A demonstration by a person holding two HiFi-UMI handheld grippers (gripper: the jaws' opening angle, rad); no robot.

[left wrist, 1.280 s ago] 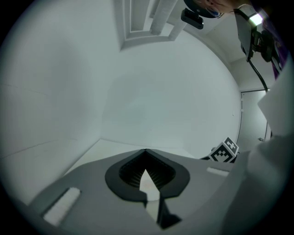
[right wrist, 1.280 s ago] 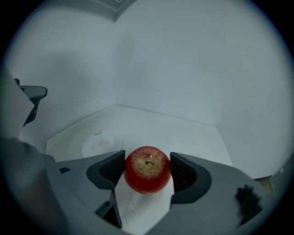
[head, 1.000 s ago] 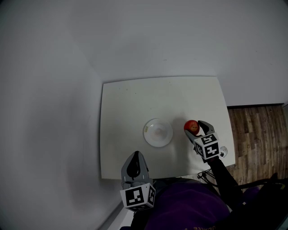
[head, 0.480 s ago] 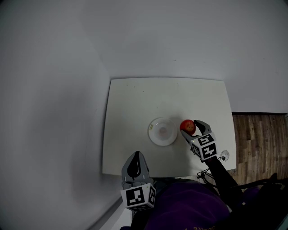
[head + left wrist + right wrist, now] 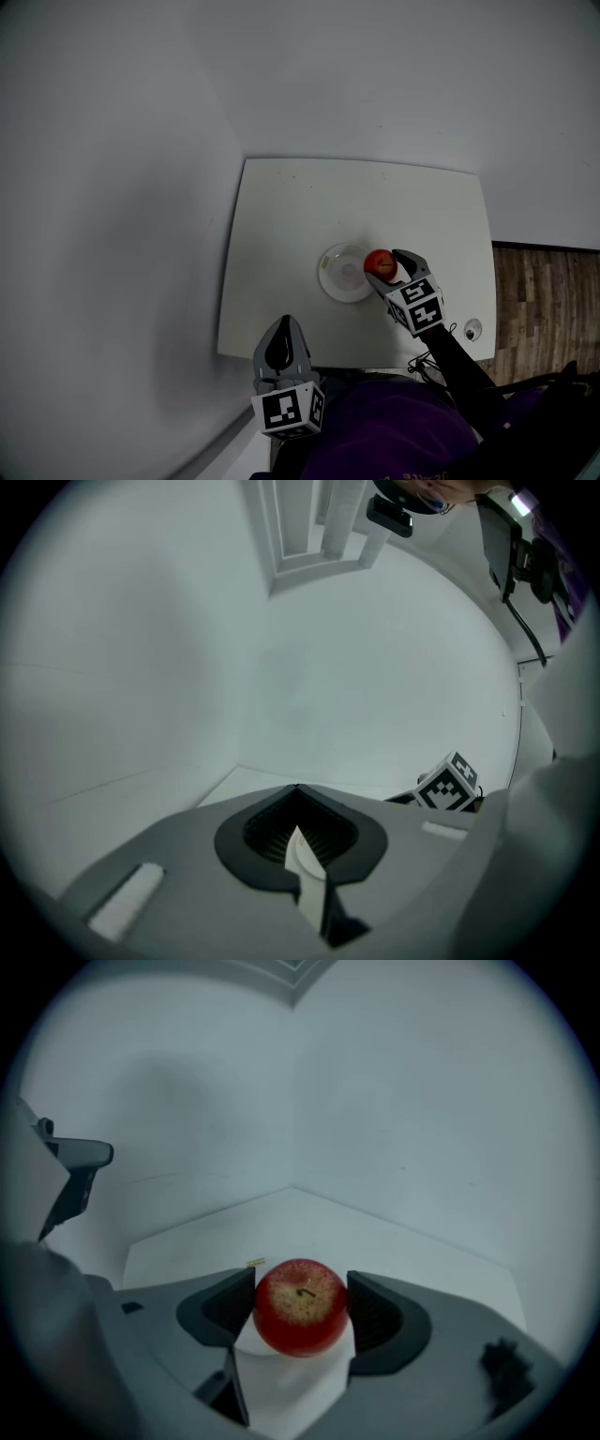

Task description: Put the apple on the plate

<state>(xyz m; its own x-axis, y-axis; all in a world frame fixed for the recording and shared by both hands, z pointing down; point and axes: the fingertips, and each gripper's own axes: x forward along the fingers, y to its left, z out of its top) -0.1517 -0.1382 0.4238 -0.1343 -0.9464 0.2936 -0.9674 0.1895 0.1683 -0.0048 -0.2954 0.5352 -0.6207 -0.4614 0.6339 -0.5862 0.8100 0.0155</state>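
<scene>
The carry looks nearly done and only the release remains: the right hand-held gripper (image 5: pixel 300 1299) pinches the round, glossy red apple (image 5: pixel 378 263), pale-speckled round its stem, over the right edge of the white plate (image 5: pixel 335 275), while the left hand-held gripper (image 5: pixel 298 808), pressed together, hangs off the worktop (image 5: pixel 281 234).

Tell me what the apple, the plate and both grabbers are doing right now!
right gripper: fingers shut on the apple.
left gripper: fingers shut, holding nothing.
apple: stem up, at the right edge of the plate.
plate: upright on the table, middle bare.
</scene>
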